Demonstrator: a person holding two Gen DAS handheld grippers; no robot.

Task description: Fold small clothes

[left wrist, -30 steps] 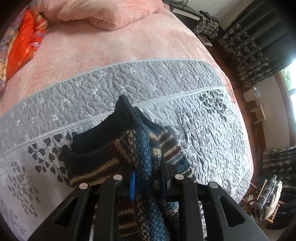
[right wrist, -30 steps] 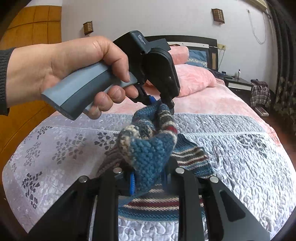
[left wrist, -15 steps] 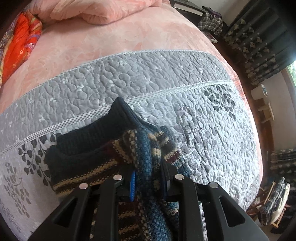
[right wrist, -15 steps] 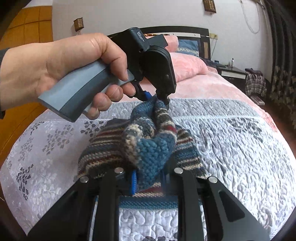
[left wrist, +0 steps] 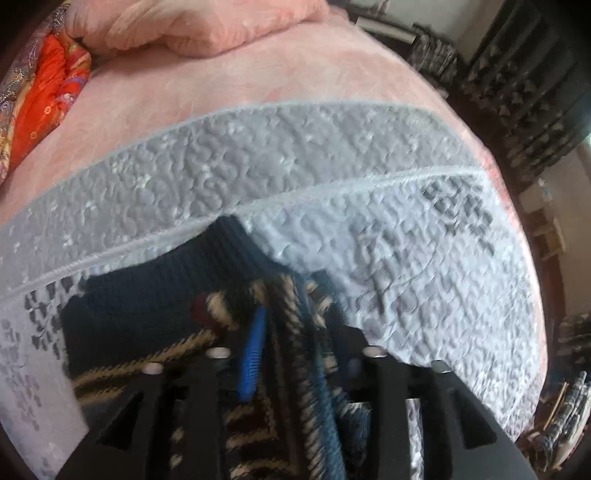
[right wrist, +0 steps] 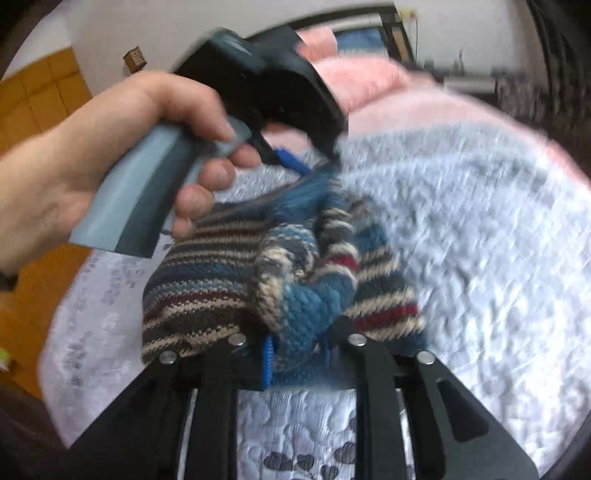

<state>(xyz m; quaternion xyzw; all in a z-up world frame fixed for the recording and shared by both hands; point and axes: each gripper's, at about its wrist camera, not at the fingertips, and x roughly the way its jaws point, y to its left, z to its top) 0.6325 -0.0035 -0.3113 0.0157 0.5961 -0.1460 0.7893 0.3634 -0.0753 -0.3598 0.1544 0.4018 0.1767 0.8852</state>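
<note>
Both claws bite the same striped knit garment [right wrist: 207, 280]: the right claw [right wrist: 299, 343] is clamped on a bunched blue fold, and the left claw [left wrist: 295, 350], held by the person's hand [right wrist: 110, 166], pinches a stretched edge. Between them the garment hangs bunched just above the grey quilted bedspread [left wrist: 406, 258] on the bed; both views are motion-blurred.

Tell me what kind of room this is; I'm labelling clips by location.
Most likely a bedroom: the striped knit garment is handled over a bed with a grey quilted cover, a pink blanket and a dark headboard.
</note>
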